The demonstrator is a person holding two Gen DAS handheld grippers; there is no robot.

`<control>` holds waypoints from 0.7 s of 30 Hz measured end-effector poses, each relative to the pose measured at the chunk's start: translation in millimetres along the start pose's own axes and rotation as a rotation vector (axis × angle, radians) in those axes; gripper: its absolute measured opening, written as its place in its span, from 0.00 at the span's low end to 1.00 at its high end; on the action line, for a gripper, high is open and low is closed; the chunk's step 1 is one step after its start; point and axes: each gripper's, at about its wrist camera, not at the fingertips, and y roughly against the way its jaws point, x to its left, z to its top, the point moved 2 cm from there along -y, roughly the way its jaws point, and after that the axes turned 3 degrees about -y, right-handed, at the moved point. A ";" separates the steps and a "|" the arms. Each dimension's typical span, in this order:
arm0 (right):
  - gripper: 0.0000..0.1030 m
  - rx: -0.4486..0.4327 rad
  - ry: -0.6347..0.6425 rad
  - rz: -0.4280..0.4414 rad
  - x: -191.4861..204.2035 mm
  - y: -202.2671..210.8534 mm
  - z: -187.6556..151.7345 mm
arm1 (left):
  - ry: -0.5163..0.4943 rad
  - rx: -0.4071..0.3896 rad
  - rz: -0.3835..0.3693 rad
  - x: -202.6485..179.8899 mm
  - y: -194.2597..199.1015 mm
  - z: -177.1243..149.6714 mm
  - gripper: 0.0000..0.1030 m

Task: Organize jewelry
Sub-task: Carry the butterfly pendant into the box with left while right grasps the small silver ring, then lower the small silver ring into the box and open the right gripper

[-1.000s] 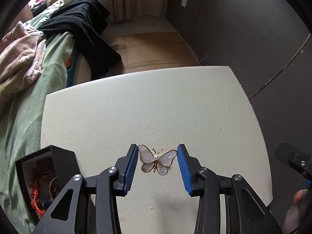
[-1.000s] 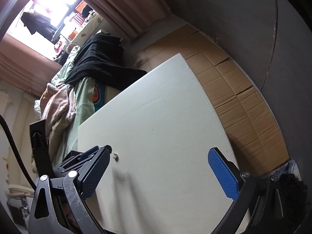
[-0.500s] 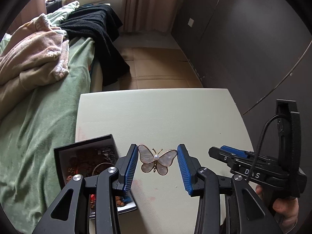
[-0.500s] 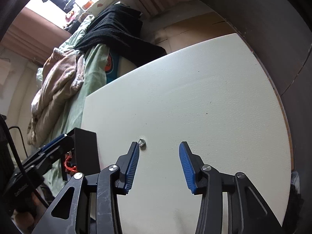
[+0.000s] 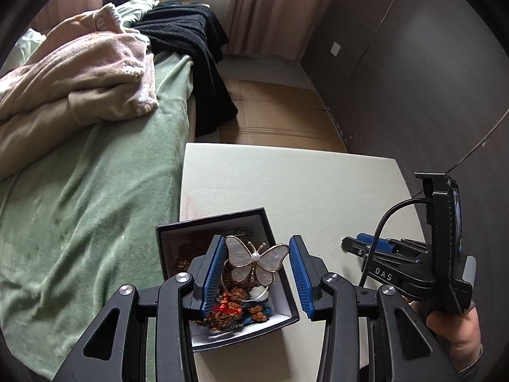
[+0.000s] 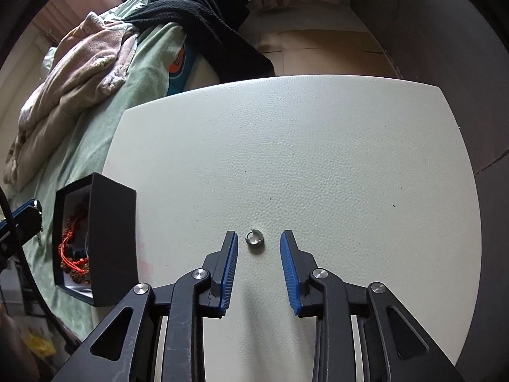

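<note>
A gold-rimmed, pearl-white butterfly brooch (image 5: 256,262) is pinched between the blue pads of my left gripper (image 5: 257,241), which is shut on it. The brooch hangs just above an open black box (image 5: 213,221) that holds red cord and several beaded pieces. In the right wrist view the same box (image 6: 111,242) stands at the left edge of the white table (image 6: 318,143). A small silver open ring (image 6: 254,237) lies on the table between the tips of my right gripper (image 6: 258,233). Its jaws are closing, and the pads stand apart from the ring.
A bed with a green blanket (image 5: 79,207), a beige garment (image 5: 79,79) and a black garment (image 5: 197,41) runs along the table's left side. Cardboard sheets (image 5: 270,121) cover the floor beyond. A dark wall (image 5: 413,79) stands on the right. A hand (image 5: 455,328) grips the right tool.
My left gripper carried the brooch from over bare table to over the black box. The right gripper's jaws narrowed from wide, and the ring now lies between them.
</note>
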 end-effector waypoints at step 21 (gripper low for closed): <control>0.14 -0.064 0.042 -0.049 21.0 14.9 -2.9 | 0.033 0.060 -0.028 21.7 -5.2 -3.9 0.46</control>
